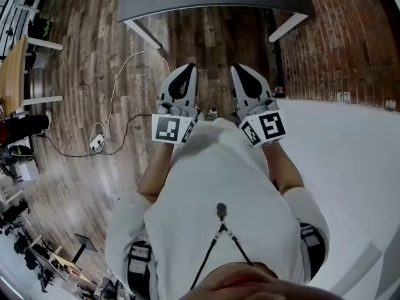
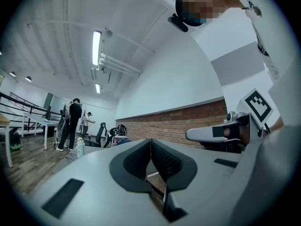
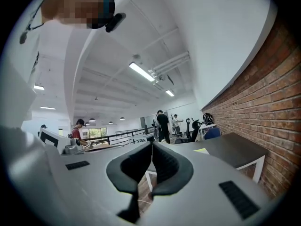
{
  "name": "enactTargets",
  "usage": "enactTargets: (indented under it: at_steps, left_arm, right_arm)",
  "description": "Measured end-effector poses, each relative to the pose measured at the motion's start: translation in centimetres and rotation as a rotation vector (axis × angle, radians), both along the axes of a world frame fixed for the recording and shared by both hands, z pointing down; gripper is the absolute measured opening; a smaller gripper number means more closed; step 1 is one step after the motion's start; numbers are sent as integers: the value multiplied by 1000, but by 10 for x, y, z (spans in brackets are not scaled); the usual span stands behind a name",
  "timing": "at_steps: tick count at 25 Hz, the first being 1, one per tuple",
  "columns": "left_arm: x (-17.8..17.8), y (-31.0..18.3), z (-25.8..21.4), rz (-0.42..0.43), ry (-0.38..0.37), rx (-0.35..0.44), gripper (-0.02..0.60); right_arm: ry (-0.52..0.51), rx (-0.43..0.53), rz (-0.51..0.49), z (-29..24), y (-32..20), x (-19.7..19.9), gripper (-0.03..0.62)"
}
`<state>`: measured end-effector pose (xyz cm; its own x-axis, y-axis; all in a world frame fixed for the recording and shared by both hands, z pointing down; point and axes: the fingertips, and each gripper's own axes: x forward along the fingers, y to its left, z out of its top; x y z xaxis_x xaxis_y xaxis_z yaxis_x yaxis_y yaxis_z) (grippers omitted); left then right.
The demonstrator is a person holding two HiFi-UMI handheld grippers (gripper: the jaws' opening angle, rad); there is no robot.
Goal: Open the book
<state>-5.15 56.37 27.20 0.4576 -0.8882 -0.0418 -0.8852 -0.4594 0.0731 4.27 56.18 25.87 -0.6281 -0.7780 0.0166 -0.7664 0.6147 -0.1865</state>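
- Two grey hard-shell grippers, each with dark ribbed pads tapering to a point, are held level, short of the dark table (image 1: 187, 2).
- The left gripper (image 1: 189, 69) has its jaws clenched together on nothing; the right gripper (image 1: 238, 69) is the same, pads meeting, empty.
- Two white cubes with black square markers, one on each: left cube (image 1: 169, 129), right cube (image 1: 265, 127).
- The table has one smooth dark top and two slanted white legs in view.
- Under it, a worn wooden plank floor (image 1: 81, 55); beside it, a rough red brick wall (image 1: 337, 42).
- One pale flat thing (image 3: 203, 150) lies on the table top; I cannot tell whether it is the book.
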Motion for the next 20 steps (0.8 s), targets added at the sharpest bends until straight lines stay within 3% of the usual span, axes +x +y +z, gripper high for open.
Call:
enactTargets:
  at_steps: [10, 20]
  left_arm:
    - [-2, -55, 10, 10, 3, -11, 23]
    - [-13, -151, 14, 5, 13, -20, 23]
  right_arm:
    - [39, -18, -18, 8, -56, -15, 35]
    - [32, -19, -36, 11, -144, -23, 37]
